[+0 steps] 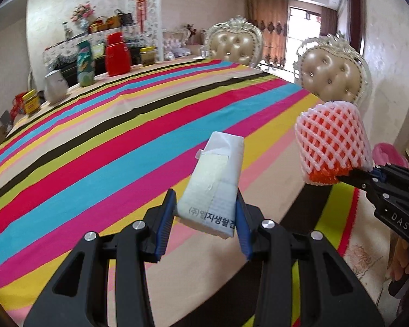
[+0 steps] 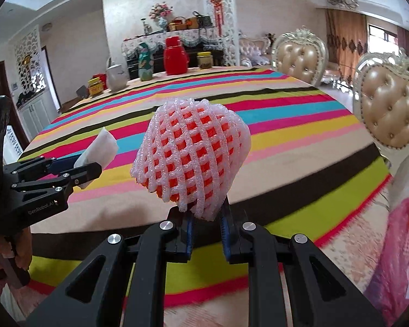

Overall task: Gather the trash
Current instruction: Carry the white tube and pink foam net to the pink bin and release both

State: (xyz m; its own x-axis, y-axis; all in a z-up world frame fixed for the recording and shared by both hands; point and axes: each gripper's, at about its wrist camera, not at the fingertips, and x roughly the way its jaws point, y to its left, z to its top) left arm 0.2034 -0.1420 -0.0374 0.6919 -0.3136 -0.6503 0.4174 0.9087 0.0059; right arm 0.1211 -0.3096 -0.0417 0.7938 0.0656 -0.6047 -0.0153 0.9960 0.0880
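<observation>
Both grippers loaded above the striped table

Left gripper clamps a white packet; right gripper pinches a foam fruit net, near the table's right edge; pink bag beyond it.

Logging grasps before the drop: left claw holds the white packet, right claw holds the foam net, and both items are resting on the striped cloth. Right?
Not quite. Both are lifted clear of the striped cloth, not resting on it. The left wrist view shows the left claw shut on the white packet; the right wrist view shows the right claw shut on the foam net.
</observation>
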